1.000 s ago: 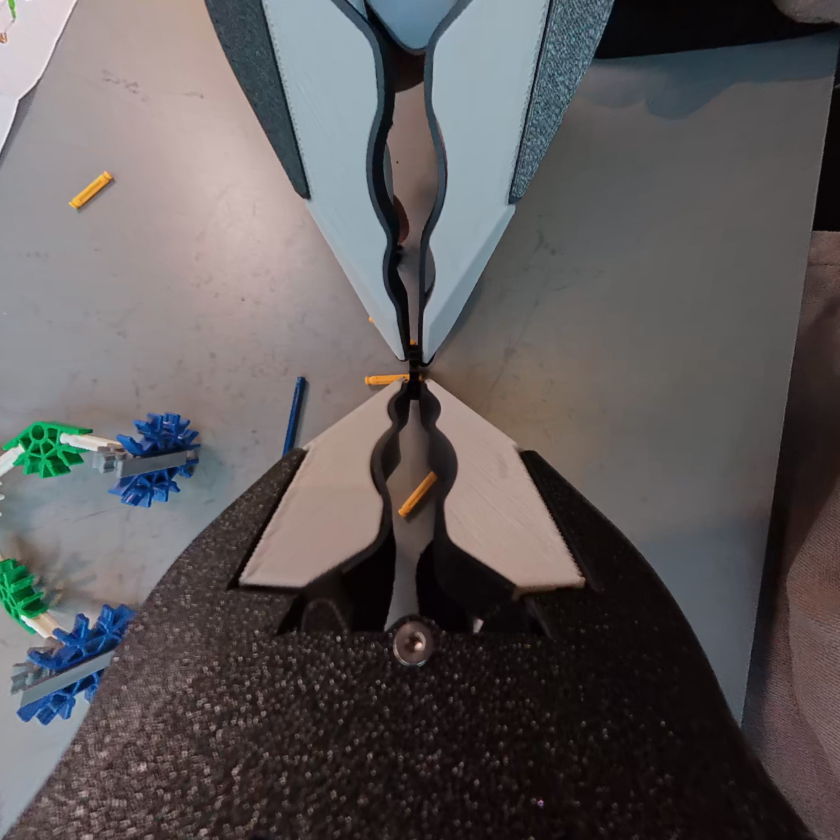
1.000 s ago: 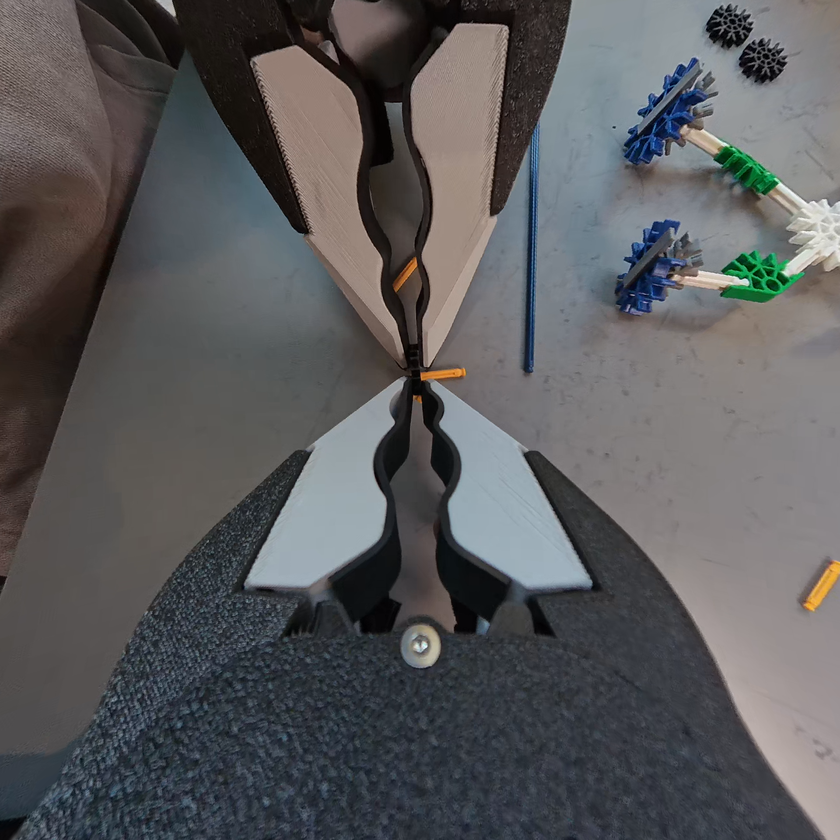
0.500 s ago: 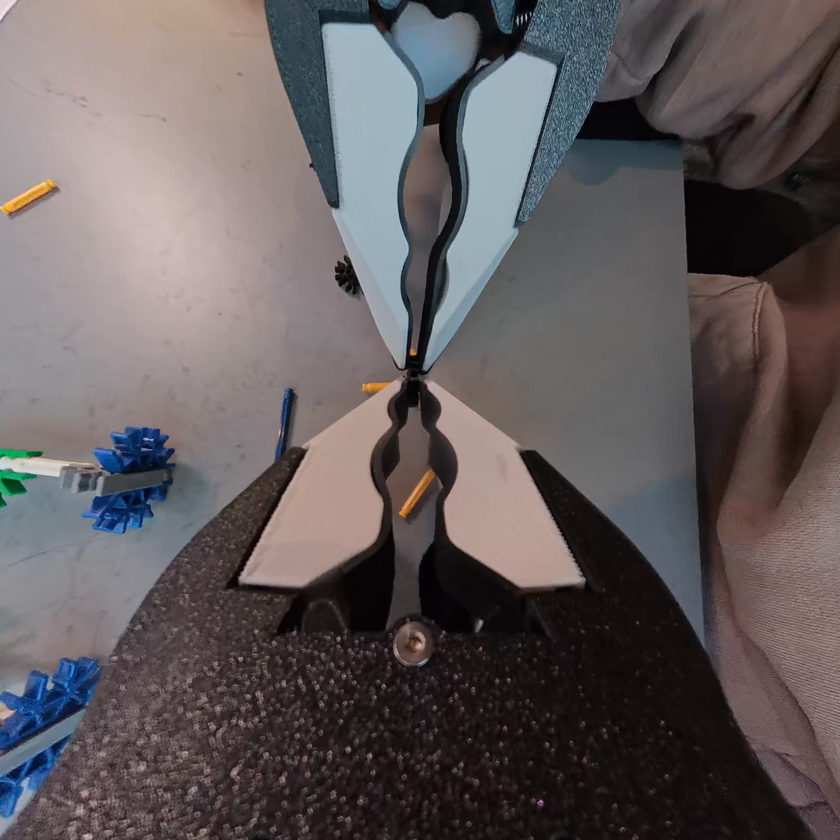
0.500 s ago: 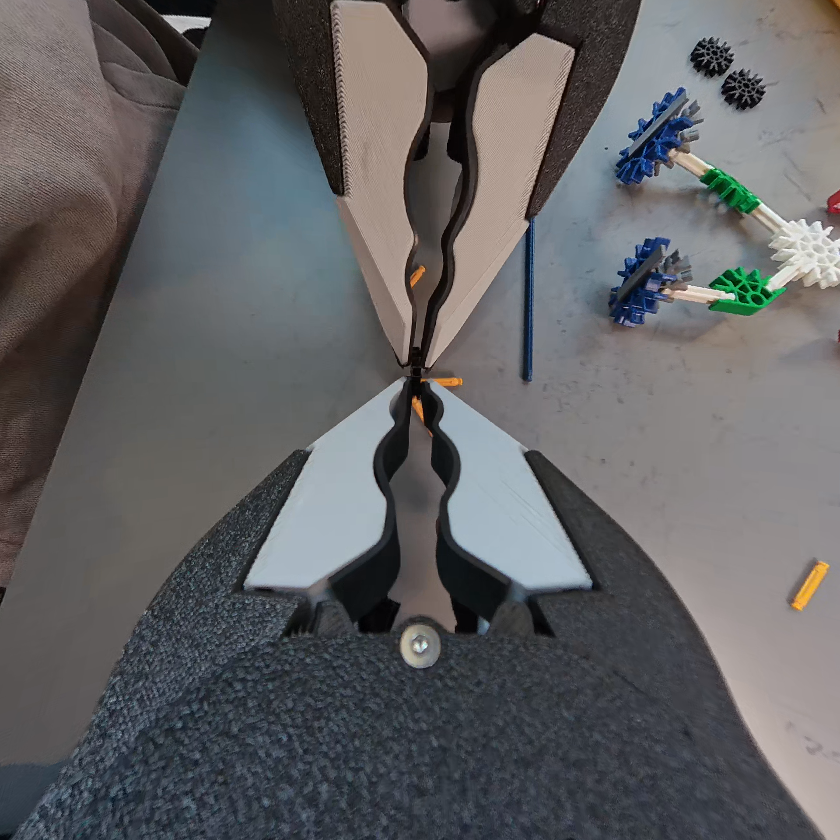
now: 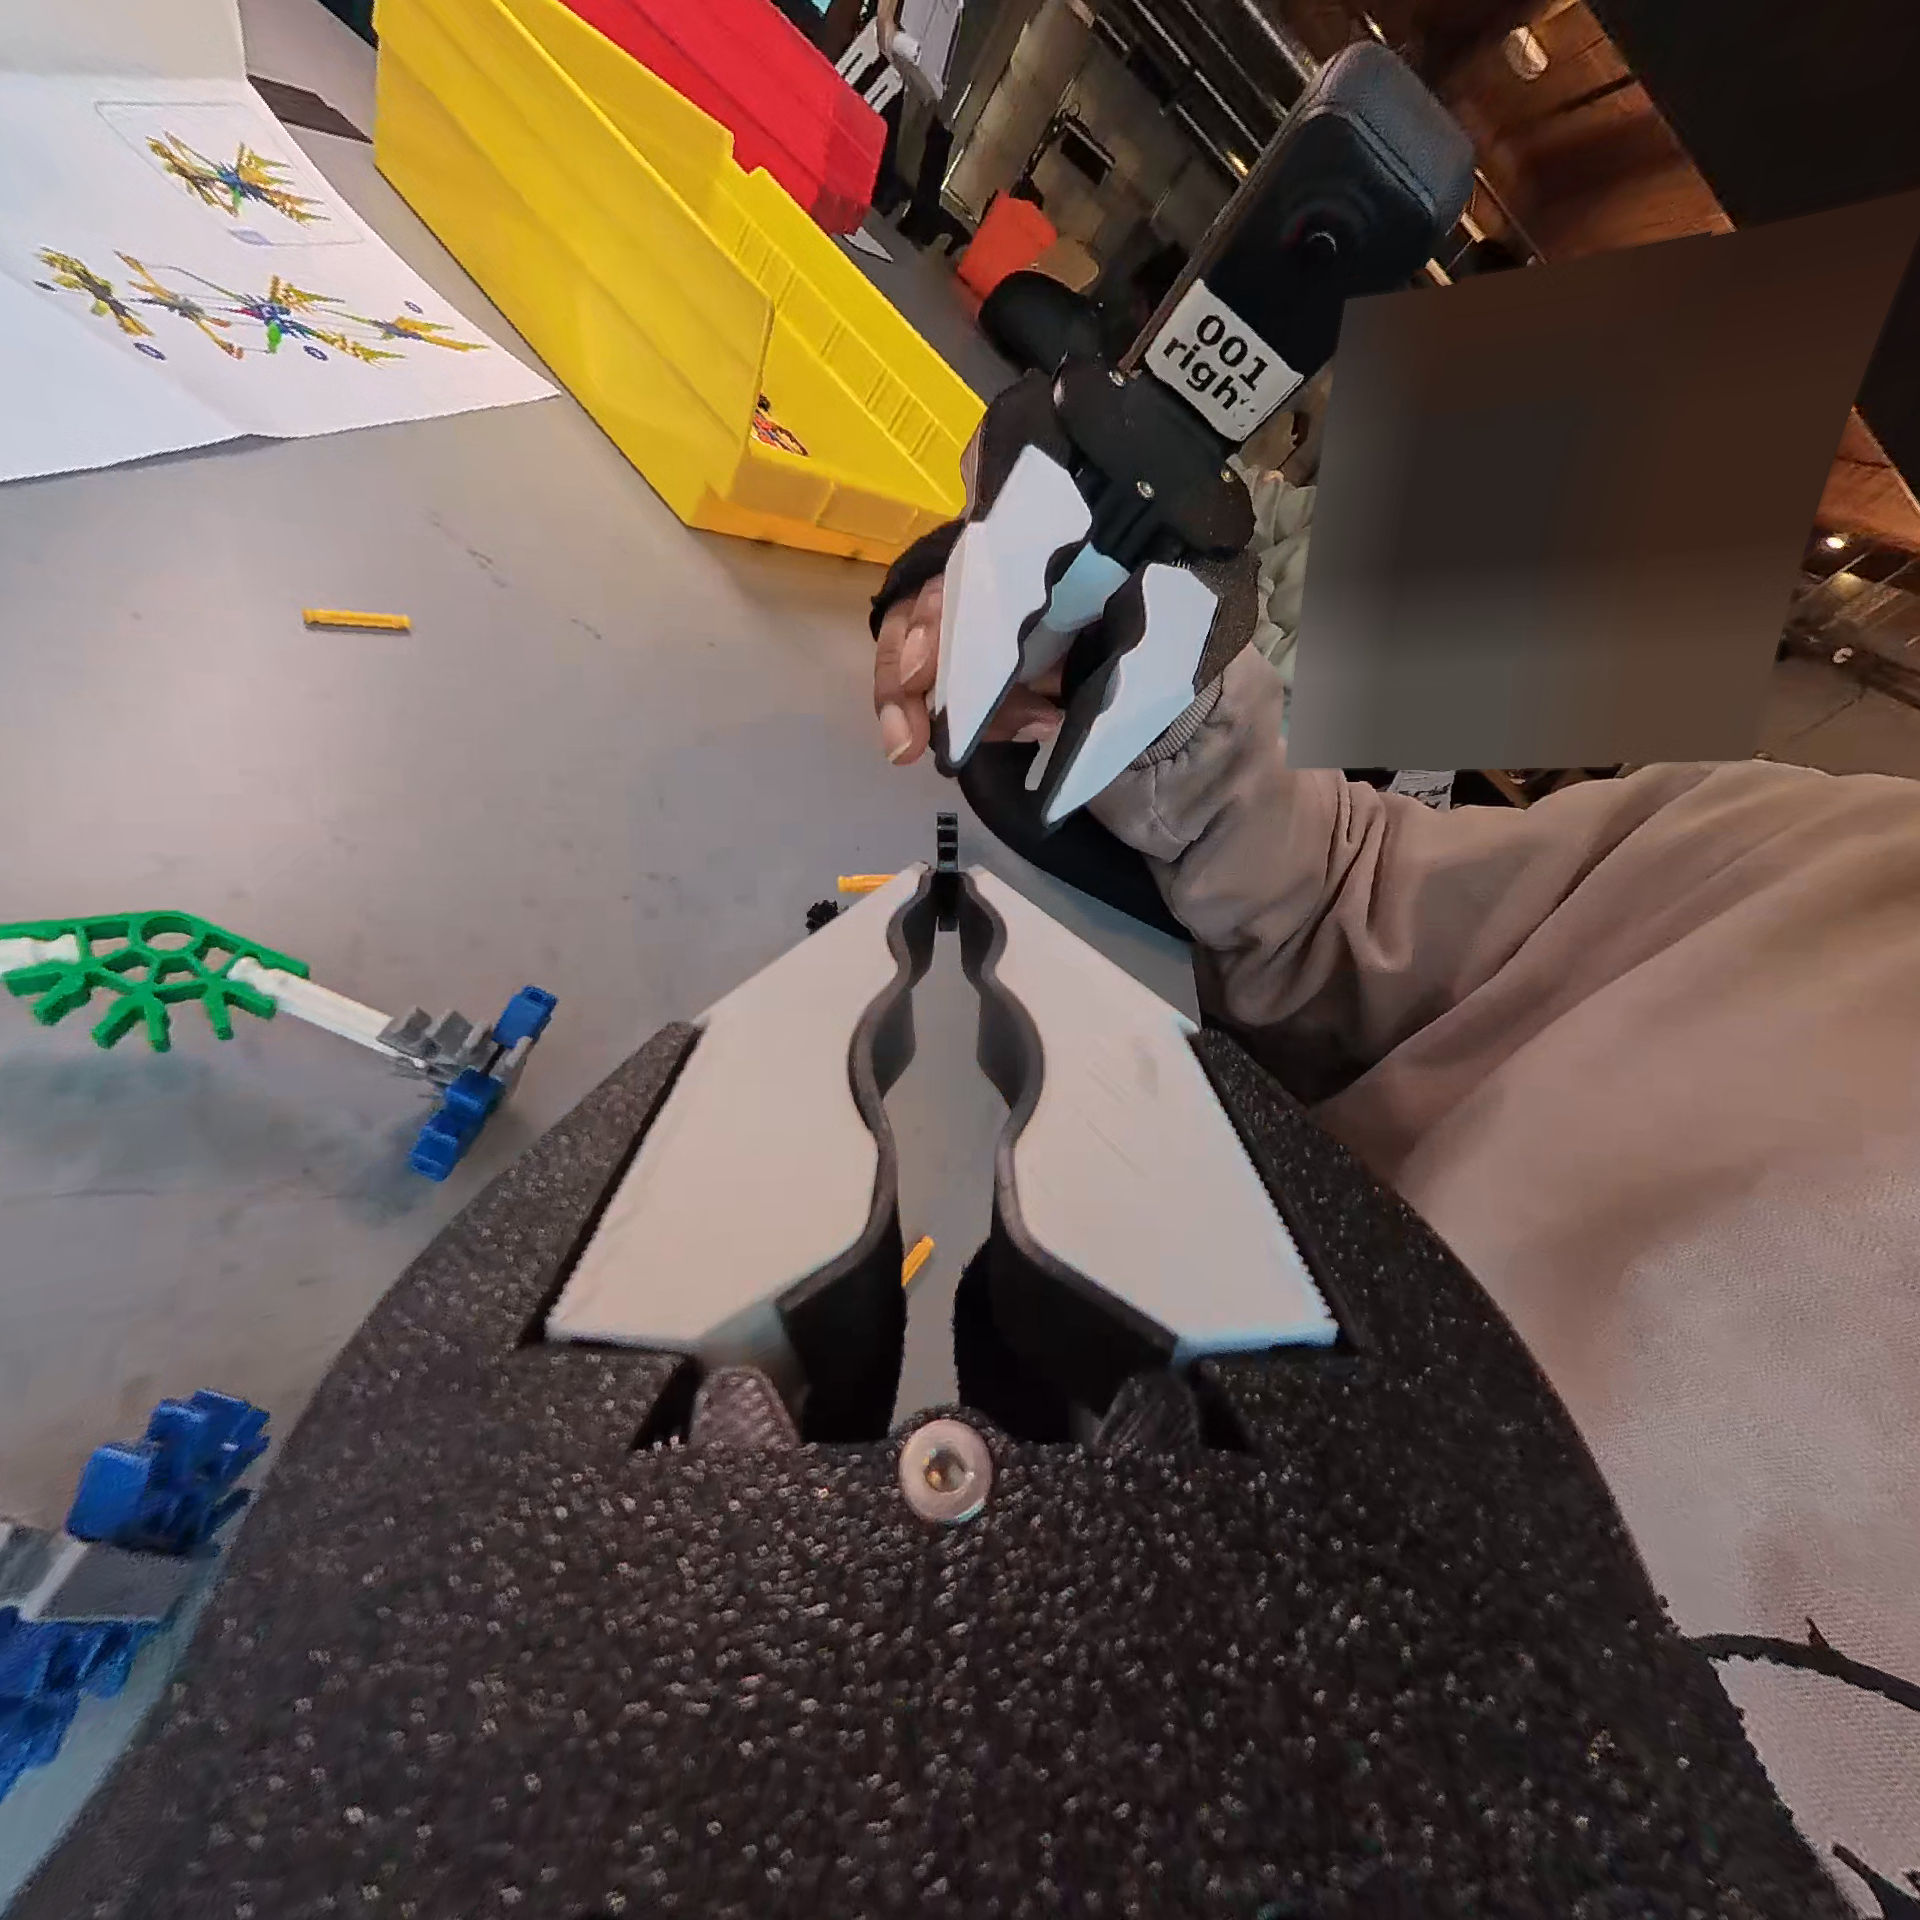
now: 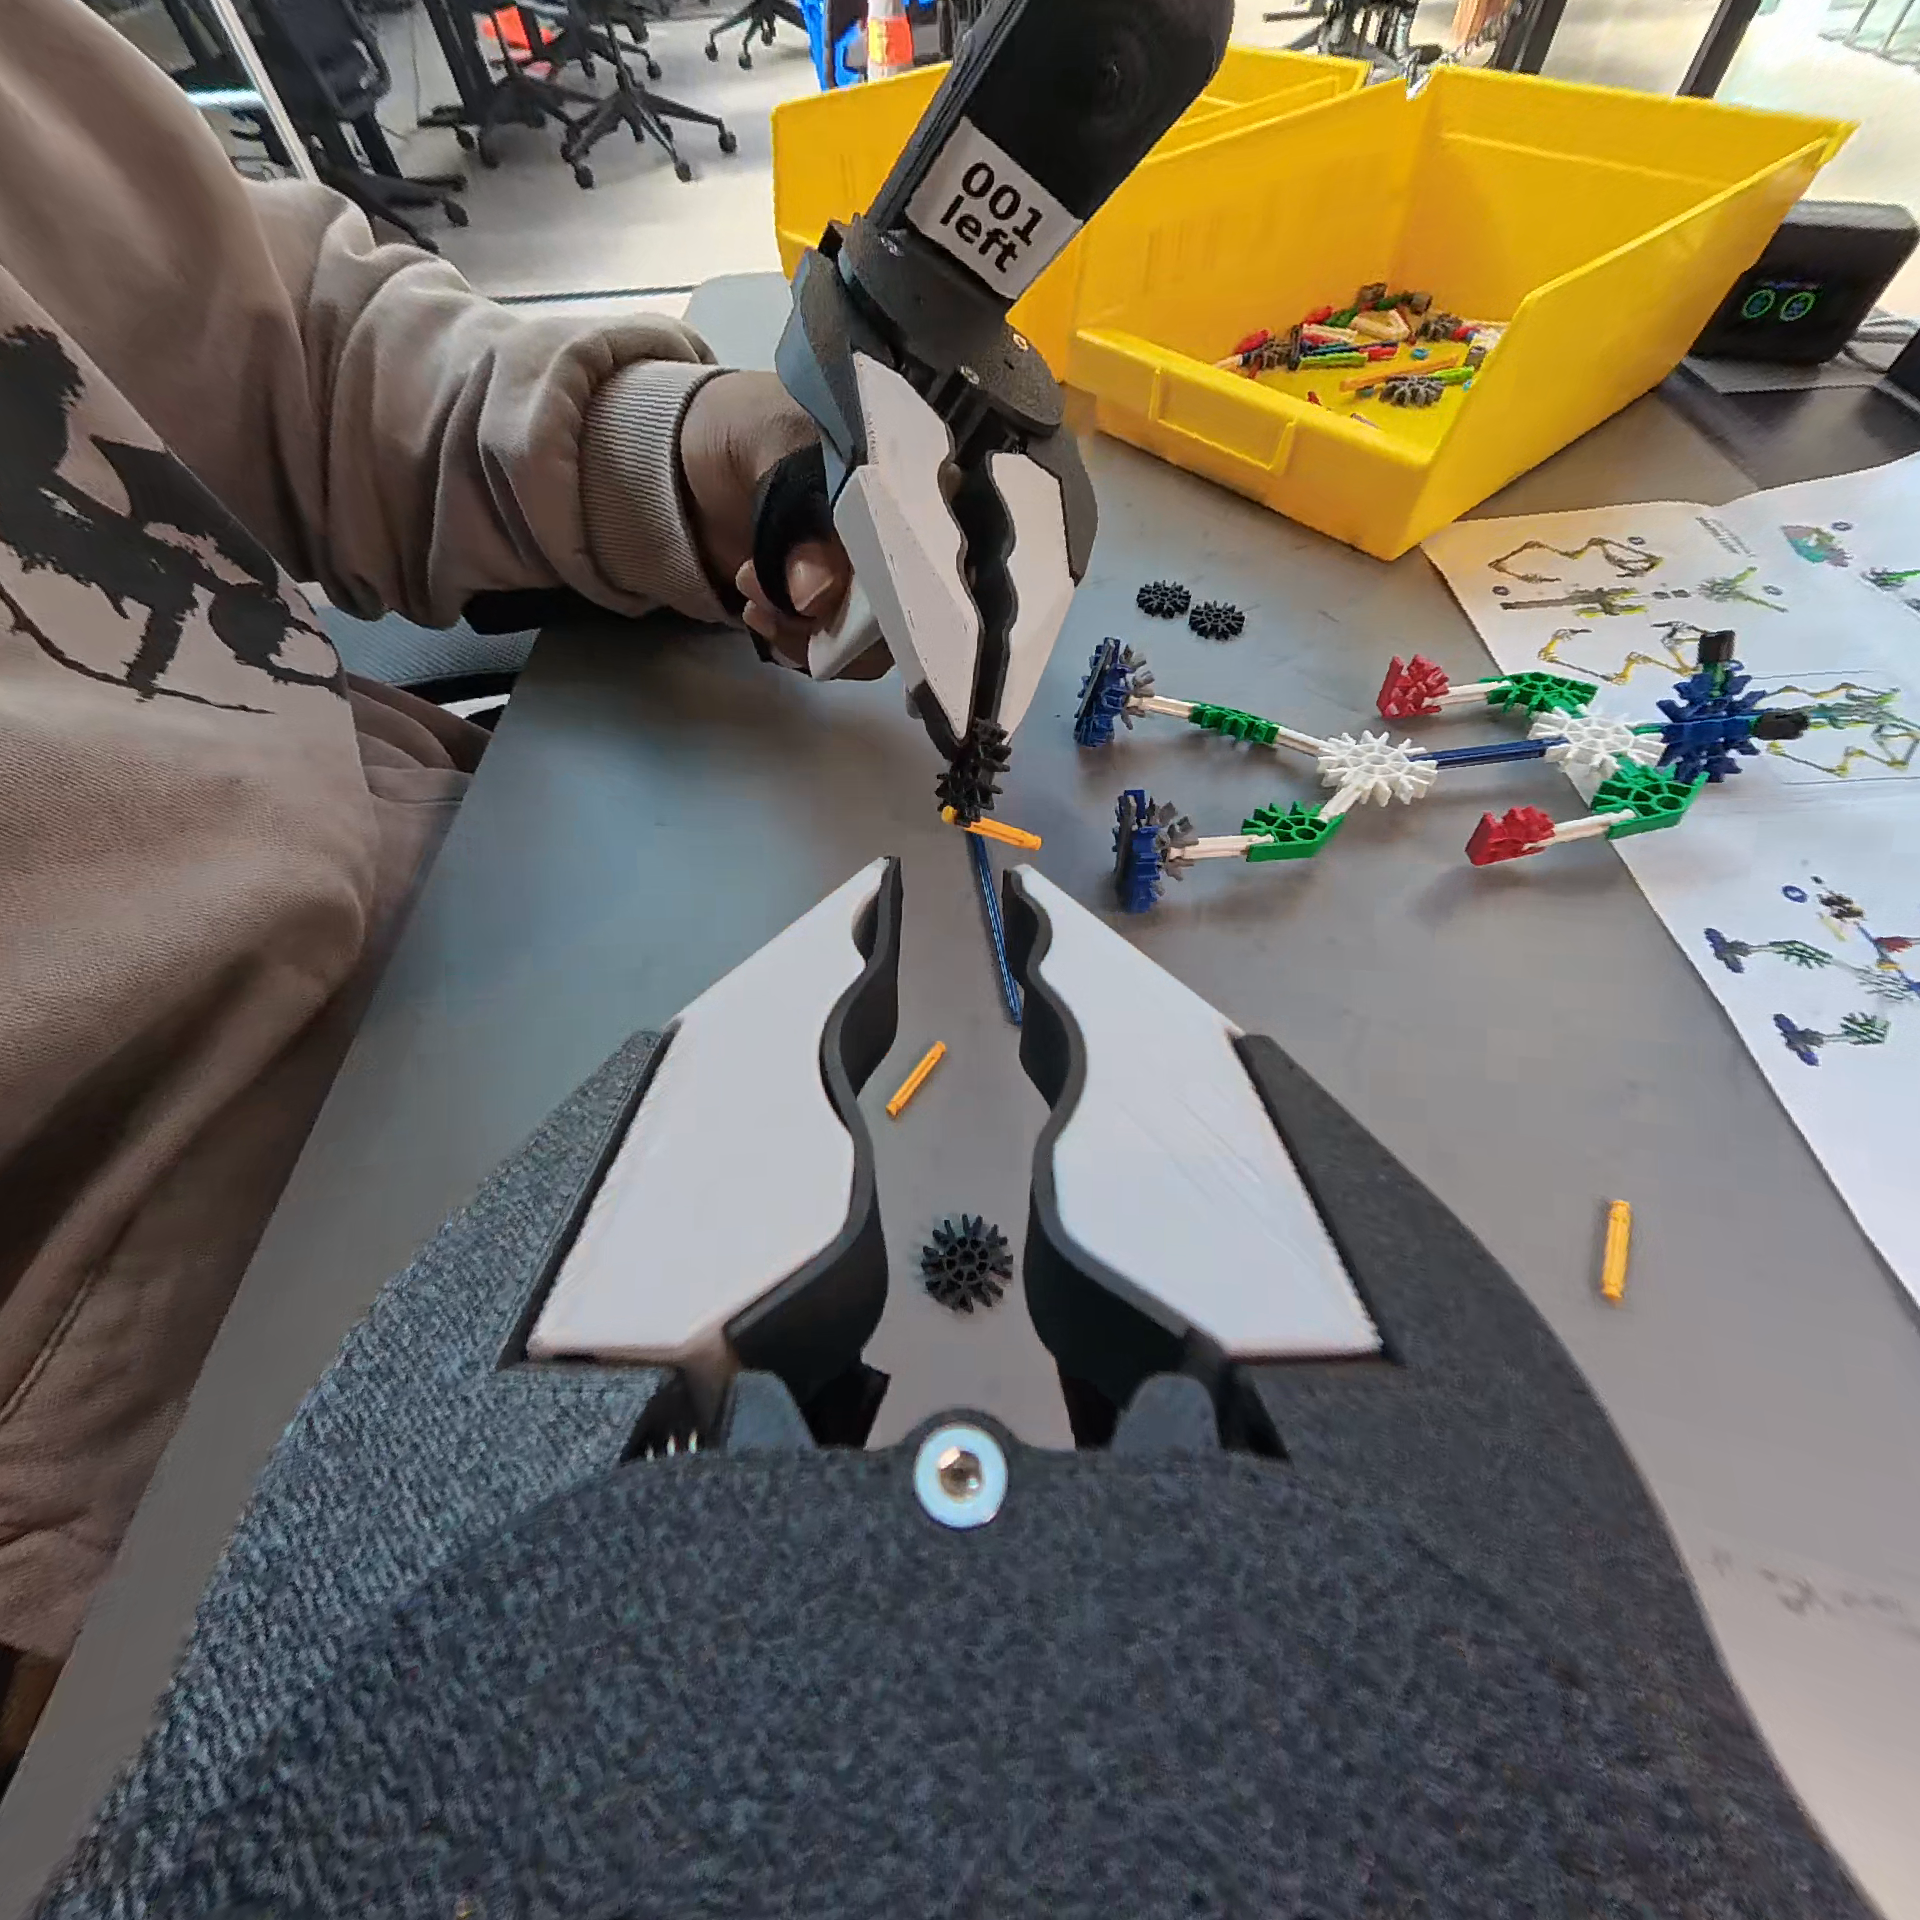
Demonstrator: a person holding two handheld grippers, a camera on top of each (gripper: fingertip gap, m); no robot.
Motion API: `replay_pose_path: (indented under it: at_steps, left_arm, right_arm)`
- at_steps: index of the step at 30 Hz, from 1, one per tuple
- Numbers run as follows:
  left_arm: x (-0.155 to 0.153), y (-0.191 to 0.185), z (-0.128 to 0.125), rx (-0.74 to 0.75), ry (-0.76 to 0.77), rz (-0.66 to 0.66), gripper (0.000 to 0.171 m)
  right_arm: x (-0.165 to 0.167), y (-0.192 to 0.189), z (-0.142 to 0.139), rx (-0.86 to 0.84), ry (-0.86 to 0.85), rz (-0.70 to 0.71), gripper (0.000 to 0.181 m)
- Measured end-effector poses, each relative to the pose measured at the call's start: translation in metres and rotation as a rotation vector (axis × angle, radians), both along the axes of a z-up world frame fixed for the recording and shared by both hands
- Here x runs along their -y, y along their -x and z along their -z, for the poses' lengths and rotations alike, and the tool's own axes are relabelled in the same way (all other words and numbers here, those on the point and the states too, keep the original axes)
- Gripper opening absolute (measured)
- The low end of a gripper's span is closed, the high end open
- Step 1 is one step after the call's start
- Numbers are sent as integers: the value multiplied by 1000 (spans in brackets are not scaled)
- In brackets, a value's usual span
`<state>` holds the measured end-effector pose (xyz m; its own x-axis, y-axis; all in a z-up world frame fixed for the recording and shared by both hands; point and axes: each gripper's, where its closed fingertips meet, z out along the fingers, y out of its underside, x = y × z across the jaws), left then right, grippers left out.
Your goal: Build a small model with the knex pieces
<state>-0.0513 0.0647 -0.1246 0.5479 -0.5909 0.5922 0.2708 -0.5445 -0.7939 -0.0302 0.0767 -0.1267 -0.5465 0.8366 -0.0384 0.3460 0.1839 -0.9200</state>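
Black spiked connector (image 6: 972, 774) pinched at left gripper (image 5: 945, 896) tips, right gripper (image 6: 954, 875) fingers apart w/ nothing between, over grey table (image 6: 644, 831)

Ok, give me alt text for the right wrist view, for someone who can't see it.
The left gripper, held in a hand, pinches a black spiky connector above a grey table. The right gripper is open in the foreground; a colourful rod-and-connector model and yellow bin lie beyond.
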Motion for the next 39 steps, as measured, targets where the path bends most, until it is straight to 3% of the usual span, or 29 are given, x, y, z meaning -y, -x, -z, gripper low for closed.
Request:
replay_pose_path:
  at_steps: [6,11,22,29,39]
  left_arm:
    - [1,-5,4,-11,7,11,2]
    - [0,-5,3,16,3,4,2]
    - [-1,4,-27,76,-178,-69,2]
    - [3,3,-43,81,-295,-85,2]
    - [5,3,-48,95,-309,-88,2]
  right_arm:
    - [6,1,17,54,-50,-14,12]
    - [12,7,17,64,17,0,8]
    - [15,20,-13,16,351,59,8]
    - [18,22,-31,-54,462,56,6]
    - [14,20,-40,-99,481,58,2]
